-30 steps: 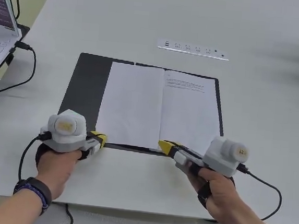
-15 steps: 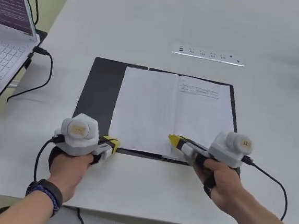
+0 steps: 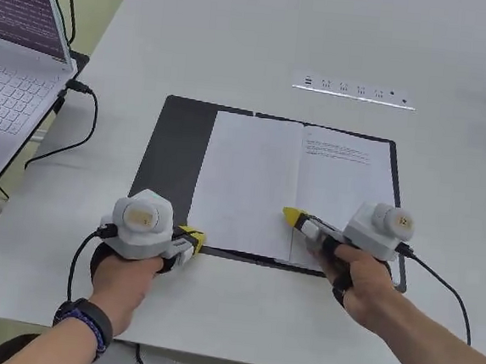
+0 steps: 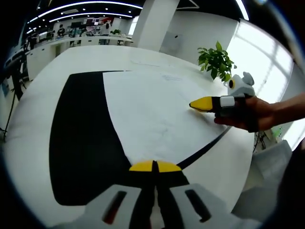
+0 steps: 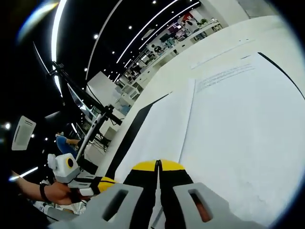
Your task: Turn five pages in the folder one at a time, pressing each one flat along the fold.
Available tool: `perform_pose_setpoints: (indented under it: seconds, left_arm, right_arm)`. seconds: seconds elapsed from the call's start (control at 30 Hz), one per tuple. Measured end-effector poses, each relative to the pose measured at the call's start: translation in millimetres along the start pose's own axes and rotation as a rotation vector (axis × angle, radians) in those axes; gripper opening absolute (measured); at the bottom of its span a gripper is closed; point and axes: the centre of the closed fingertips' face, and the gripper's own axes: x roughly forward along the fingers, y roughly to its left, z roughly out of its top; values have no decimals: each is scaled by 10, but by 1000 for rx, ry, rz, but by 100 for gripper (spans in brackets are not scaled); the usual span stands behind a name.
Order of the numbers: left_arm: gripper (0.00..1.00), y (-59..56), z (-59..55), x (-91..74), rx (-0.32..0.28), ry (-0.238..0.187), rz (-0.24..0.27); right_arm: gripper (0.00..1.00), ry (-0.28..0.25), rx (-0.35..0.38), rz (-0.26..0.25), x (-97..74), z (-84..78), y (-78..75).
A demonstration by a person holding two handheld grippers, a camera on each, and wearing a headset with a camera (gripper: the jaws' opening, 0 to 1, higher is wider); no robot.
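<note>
**Open-plan office, seen from a white worktop**

The place reads as a large open-plan office. A broad white worktop (image 3: 239,37) has a flush strip of power sockets (image 3: 353,89) set into it. On it are an open laptop (image 3: 16,51) with a black cable (image 3: 82,125) plugged into its side and a black folder (image 3: 173,150) of printed pages. In the left gripper view, long light strips (image 4: 71,5) run across a dark ceiling above rows of distant desks (image 4: 81,40). A wide white column (image 4: 150,24) stands beyond the worktop, and a potted plant (image 4: 217,59) sits near bright windows (image 4: 259,52). The right gripper view shows more ceiling lights and further furniture in the background.
</note>
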Motion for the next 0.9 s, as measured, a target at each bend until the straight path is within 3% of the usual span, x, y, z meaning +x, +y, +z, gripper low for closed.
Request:
perform_pose_setpoints:
  seconds: [0.47, 0.9]
  left_arm:
    - [0, 28, 0, 38, -3, 5, 9]
    - [0, 30, 1, 33, -4, 5, -3]
  right_arm:
    - [0, -39, 14, -23, 293, 306, -169]
    - [0, -80, 14, -1, 397, 440, -197]
